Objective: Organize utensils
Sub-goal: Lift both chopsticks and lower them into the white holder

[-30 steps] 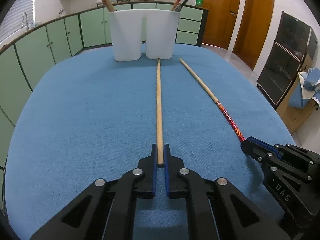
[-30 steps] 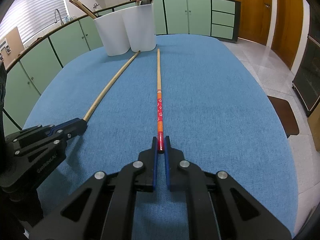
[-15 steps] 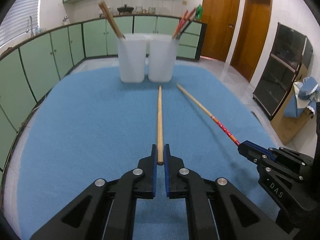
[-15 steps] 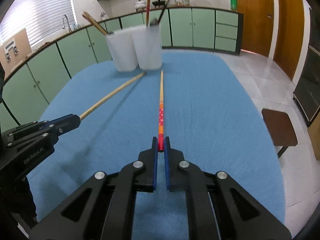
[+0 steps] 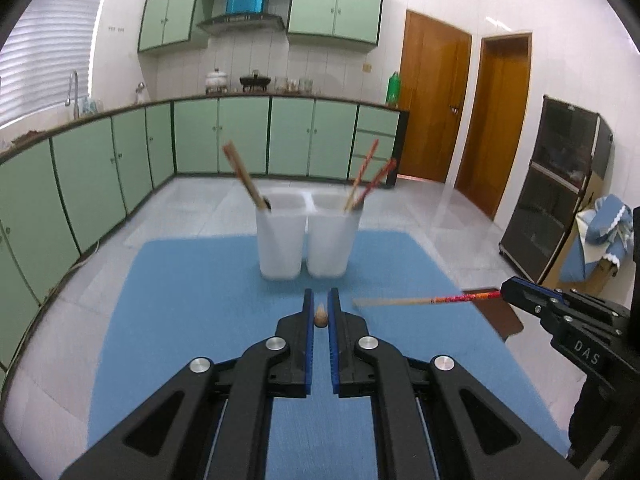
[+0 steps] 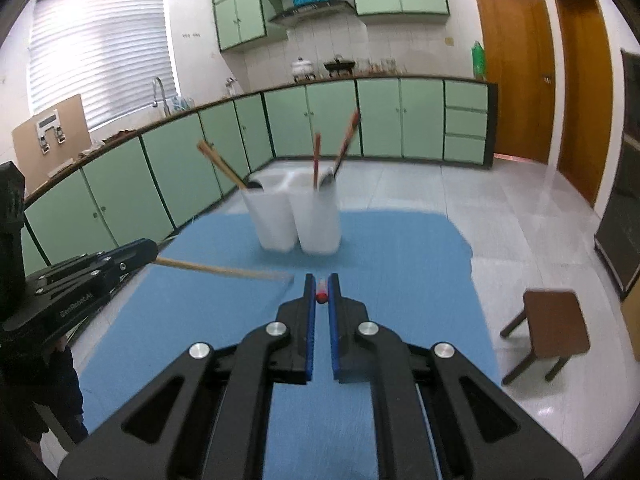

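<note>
Left wrist view: left cup (image 5: 279, 246) holds wooden chopsticks (image 5: 244, 176); right cup (image 5: 332, 244) holds red chopsticks (image 5: 370, 180). Left tongs (image 5: 319, 310) clamp a plain chopstick (image 5: 320, 316). Right tongs (image 6: 321, 290) clamp a red-ended chopstick (image 6: 321, 296).

The left claw (image 5: 319, 312) is pinched tight on the butt of a plain wooden chopstick (image 5: 320, 315), which sticks out ahead along its fingers. The right claw (image 6: 321, 294) is clamped the same way on a red-ended chopstick (image 6: 321, 295). Both claws tilt downward, side by side and apart (each shows in the other's view). A dark sleeve (image 6: 38, 392), probably the person's arm, sits beneath the left claw.
</note>
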The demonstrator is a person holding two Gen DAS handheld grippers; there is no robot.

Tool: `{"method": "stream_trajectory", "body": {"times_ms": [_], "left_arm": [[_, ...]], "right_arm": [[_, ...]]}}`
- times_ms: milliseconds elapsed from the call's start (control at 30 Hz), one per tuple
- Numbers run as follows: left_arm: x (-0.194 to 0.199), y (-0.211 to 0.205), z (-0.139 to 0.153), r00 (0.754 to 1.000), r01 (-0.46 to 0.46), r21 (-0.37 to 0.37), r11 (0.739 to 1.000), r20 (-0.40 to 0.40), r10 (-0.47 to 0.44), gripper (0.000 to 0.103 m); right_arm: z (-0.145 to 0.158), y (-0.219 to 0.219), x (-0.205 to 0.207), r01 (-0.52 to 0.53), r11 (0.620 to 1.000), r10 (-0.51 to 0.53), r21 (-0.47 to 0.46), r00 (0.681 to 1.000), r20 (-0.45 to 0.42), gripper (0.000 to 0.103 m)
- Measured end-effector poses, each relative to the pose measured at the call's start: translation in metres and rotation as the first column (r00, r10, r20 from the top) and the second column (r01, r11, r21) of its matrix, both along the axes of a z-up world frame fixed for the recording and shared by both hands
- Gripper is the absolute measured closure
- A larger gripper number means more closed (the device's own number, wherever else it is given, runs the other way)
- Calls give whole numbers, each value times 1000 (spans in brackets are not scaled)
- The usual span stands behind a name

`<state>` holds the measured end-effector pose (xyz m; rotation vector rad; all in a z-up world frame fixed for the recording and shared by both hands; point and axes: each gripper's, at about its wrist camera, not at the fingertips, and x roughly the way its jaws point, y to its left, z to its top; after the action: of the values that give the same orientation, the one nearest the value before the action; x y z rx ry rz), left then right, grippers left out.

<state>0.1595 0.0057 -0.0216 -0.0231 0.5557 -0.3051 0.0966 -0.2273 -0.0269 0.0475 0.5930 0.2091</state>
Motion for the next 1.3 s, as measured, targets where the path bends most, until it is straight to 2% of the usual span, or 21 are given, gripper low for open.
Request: {"method": "stream_trajectory", "body": {"times_ms": [267, 533, 733, 1000, 1167, 1300], "left_arm": [[24, -8, 38, 997, 33, 27, 999, 65, -35, 97], [40, -13, 49, 995, 57, 37, 998, 74, -60, 97], [53, -8, 74, 992, 59, 20, 998, 114, -61, 97], [86, -7, 143, 963, 35, 2, 999, 266, -34, 97], [120, -15, 162, 947, 15, 11, 1000, 321, -18, 97], [148, -23, 155, 945, 2, 10, 1000, 326, -6, 97]], "right_arm": [[52, 9, 40, -110, 994, 110, 18, 994, -1, 98], [91, 20, 64, -175, 984, 175, 18, 984, 12, 98], [128, 19, 82, -190, 981, 187, 39, 980, 71, 98], [188, 14, 126, -157, 986, 143, 54, 968, 208, 98], [201, 15, 160, -125, 992, 114, 29, 961, 251, 98], [188, 19, 190, -103, 995, 98, 7, 963, 249, 98]]}}
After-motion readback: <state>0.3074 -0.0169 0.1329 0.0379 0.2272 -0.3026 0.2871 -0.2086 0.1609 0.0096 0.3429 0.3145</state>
